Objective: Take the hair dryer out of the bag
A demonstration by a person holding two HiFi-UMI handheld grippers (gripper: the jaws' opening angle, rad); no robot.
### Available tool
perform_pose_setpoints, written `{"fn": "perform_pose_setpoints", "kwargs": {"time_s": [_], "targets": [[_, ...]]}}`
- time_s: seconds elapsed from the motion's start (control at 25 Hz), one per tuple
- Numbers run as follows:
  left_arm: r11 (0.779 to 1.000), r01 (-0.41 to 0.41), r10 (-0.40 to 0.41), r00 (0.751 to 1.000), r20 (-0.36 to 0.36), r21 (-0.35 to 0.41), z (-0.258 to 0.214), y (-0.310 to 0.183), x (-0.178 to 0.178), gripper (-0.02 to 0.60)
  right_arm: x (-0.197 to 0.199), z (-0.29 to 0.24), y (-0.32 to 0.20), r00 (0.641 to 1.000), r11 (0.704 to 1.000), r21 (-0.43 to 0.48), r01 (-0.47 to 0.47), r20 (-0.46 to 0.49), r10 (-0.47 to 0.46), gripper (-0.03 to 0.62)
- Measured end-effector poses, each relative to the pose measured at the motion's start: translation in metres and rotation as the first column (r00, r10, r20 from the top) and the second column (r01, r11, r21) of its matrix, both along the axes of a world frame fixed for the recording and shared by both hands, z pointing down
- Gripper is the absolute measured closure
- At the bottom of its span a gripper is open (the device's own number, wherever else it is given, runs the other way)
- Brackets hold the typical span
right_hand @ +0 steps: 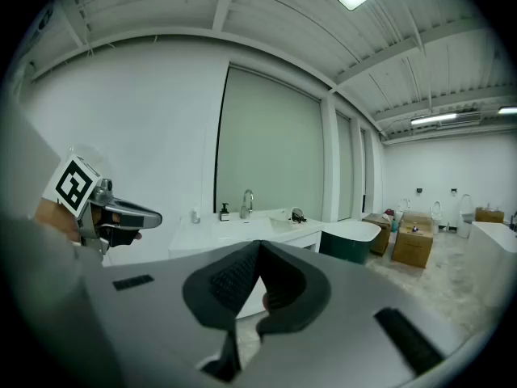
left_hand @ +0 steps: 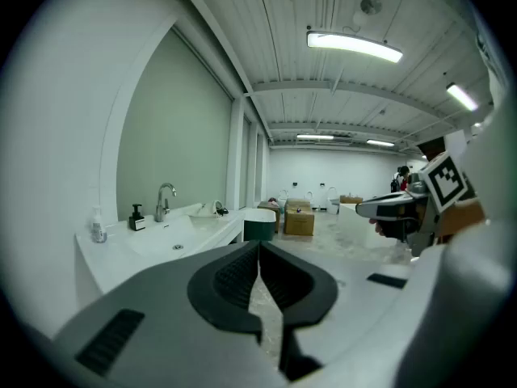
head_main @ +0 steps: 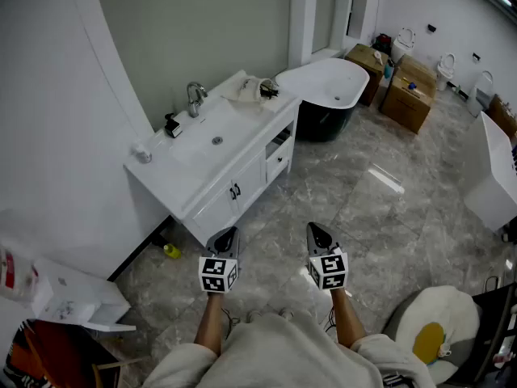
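Note:
At the far end of a white vanity (head_main: 212,168) lies a cream cloth bag (head_main: 245,90) with a dark object (head_main: 269,90) at its mouth; whether that is the hair dryer I cannot tell. The left gripper view shows the bag small (left_hand: 212,209), and the right gripper view shows the dark object (right_hand: 298,215). My left gripper (head_main: 226,234) (left_hand: 259,245) and right gripper (head_main: 317,231) (right_hand: 258,245) hover side by side over the marble floor, well short of the vanity. Both are shut with nothing between the pads.
On the vanity stand a faucet (head_main: 195,97) and a black soap dispenser (head_main: 172,125). Beyond it sits a bathtub (head_main: 327,83), then cardboard boxes (head_main: 408,95). A yellow item (head_main: 172,251) lies by the vanity's base. There is a white box (head_main: 73,297) at my left and an egg-patterned cushion (head_main: 432,330) at my right.

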State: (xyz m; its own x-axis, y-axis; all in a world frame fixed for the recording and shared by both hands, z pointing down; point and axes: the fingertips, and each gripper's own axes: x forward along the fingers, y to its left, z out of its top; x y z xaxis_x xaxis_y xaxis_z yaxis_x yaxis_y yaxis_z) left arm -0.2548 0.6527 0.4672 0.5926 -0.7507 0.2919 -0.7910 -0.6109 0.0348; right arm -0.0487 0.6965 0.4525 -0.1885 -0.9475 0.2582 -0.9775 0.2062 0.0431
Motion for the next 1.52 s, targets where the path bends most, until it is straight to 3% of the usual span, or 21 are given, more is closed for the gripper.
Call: {"fn": "perform_pose_setpoints", "kwargs": {"time_s": [0.4, 0.56, 0.64, 0.68, 0.88, 1.52], "targets": [[1.000, 0.013, -0.013, 1.000, 0.004, 0.017, -0.004, -0.003, 0.005, 0.566, 0.007, 0.004, -0.002, 1.000, 1.000, -0.004, 0.005, -0.004, -0.005, 0.595], [1.000, -0.004, 0.004, 1.000, -0.021, 0.015, -0.006, 0.003, 0.012, 0.542, 0.006, 0.001, 0.002, 0.998, 0.999, 0.005, 0.051, 0.029, -0.051, 0.589], [1.000, -0.029, 0.029, 0.999, -0.029, 0.000, -0.004, 0.008, 0.019, 0.403, 0.003, 0.002, 0.005, 0.995, 0.996, 0.009, 0.090, 0.046, -0.091, 0.406], [0.999, -0.042, 0.041, 0.999, -0.030, -0.004, -0.003, 0.011, 0.023, 0.347, 0.003, 0.003, 0.006, 0.994, 0.995, 0.010, 0.100, 0.048, -0.100, 0.362], [0.998, -0.059, 0.058, 0.997, -0.041, -0.012, 0.001, 0.025, 0.035, 0.336, 0.011, 0.009, 0.014, 0.994, 0.995, 0.010, 0.102, 0.033, -0.102, 0.275], [1.000, -0.001, 0.001, 0.999, -0.035, 0.009, 0.010, 0.030, 0.068, 0.337, 0.047, 0.021, 0.013, 0.989, 0.989, 0.009, 0.147, 0.012, -0.147, 0.281]]}}
